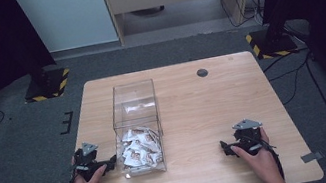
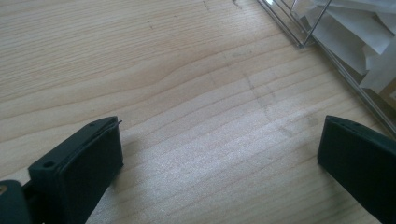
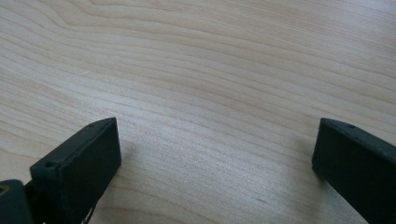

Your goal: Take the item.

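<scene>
Sachets (image 1: 139, 149) fill the near end of a clear box (image 1: 133, 102) at about seven o'clock on the table (image 1: 214, 107); their print is too small to read. The left gripper (image 1: 110, 162), jaws spread wide, sits just beside it; its own view catches the box wall at two o'clock. The right gripper (image 1: 223, 147), also wide open, rests well apart at five o'clock

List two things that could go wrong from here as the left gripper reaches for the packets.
1. The left gripper sits close beside the clear box; a careless swing may knock or slide it.
2. The packets lie heaped and overlapping, so the open gripper may pinch several together or lose its hold on one.
</scene>
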